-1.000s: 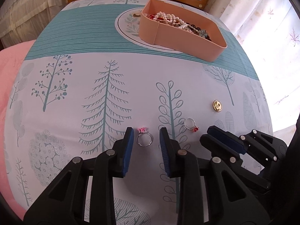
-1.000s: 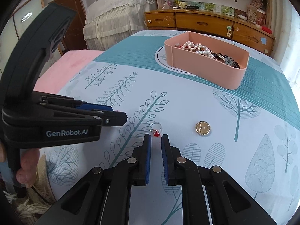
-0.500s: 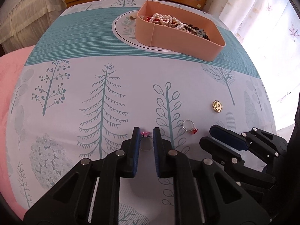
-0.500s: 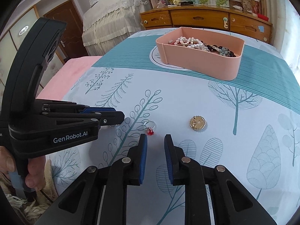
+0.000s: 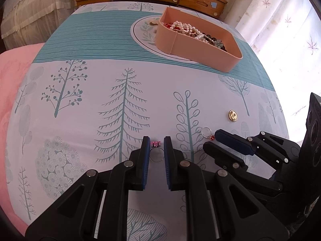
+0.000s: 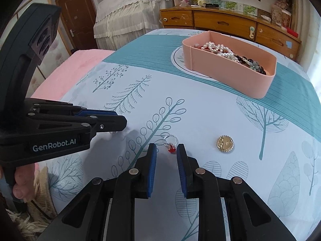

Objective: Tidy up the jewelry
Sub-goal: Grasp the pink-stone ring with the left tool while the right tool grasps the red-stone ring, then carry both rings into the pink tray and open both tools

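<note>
A silver ring with a pink stone (image 5: 156, 155) lies on the tree-print cloth, and my left gripper (image 5: 156, 147) is shut on it, both blue pads against its band. In the right wrist view the left gripper (image 6: 122, 123) reaches in from the left, low over the cloth. A second silver ring with a red stone (image 6: 170, 143) lies at the tips of my right gripper (image 6: 166, 153), which is open; the red stone sits between the tips, untouched. The left wrist view shows this ring (image 5: 206, 132) just off the right gripper (image 5: 211, 140).
A round gold brooch (image 6: 225, 143) lies right of the red ring. A pink box (image 6: 230, 74) of pearls and beads stands at the back on a teal stripe. A pink blanket (image 5: 14, 66) lies left, a wooden dresser (image 6: 224, 24) stands behind, and a person's fingers (image 6: 20, 182) hold the left gripper.
The left jaws have come together onto the pink-stone ring. The right jaws have spread from nearly shut, and the red stone now lies between their tips.
</note>
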A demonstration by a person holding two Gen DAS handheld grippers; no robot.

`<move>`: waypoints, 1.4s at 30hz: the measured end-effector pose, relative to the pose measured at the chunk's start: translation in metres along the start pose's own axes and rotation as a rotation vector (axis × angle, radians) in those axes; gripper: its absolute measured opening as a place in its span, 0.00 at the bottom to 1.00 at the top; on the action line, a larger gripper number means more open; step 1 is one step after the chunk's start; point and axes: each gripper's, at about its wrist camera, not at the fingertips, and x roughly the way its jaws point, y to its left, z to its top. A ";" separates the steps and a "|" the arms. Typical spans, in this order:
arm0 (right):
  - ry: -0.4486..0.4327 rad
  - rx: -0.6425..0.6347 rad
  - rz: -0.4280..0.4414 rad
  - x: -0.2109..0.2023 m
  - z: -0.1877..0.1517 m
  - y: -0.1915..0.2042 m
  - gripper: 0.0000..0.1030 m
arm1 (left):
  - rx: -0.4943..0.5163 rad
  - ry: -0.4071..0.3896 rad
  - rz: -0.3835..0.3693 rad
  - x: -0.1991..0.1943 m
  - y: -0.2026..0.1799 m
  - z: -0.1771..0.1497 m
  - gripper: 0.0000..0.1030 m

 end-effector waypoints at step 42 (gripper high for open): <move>-0.109 0.549 0.050 -0.010 0.174 -0.200 0.07 | 0.016 -0.078 -0.098 0.030 -0.061 0.253 0.11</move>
